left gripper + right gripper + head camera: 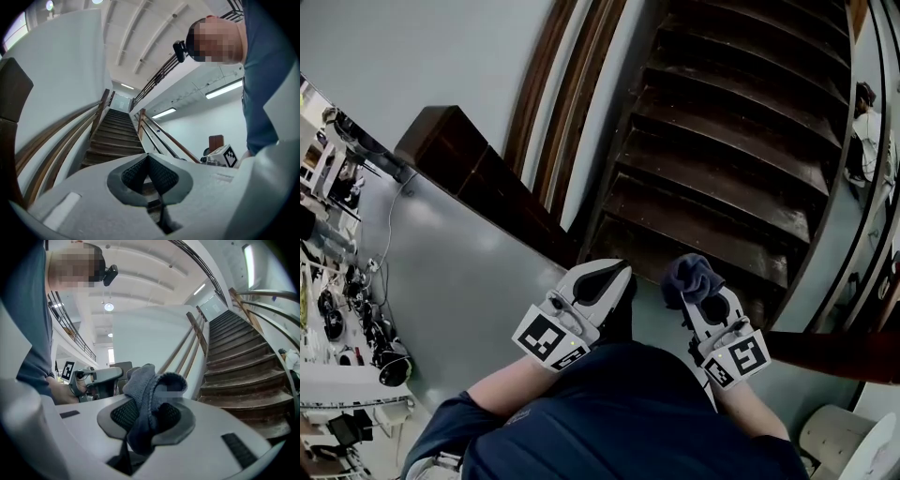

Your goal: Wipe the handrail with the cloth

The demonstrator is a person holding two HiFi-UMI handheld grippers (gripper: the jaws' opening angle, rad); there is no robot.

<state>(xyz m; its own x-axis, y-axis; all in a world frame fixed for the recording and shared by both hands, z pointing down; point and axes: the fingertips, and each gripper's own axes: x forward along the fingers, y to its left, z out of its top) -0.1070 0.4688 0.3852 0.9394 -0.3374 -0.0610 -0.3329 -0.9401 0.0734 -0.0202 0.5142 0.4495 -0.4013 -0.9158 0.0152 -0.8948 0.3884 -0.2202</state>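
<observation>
At the foot of a dark wooden staircase (727, 159), a person holds a claw in each hand, both pointing up the steps. The right claw (147, 416) is pinching a cloth (150, 387). The cloth is dark blue-grey with a nubbly, towel-like weave. It is bunched into soft folds that bulge above the black ribbed pads (124, 414), and one end hangs down between them. From the head view the cloth (692, 277) shows as a crumpled dark bundle at the tip of the right claw (700, 298), over the lowest steps and clear of every rail. The left claw (149, 174) is pressed together with nothing in it, and in the head view it (605, 281) sits just beside the right one. The handrail (555, 103), brown wooden bars along a pale wall, climbs the left side of the stairs, apart from both claws.
</observation>
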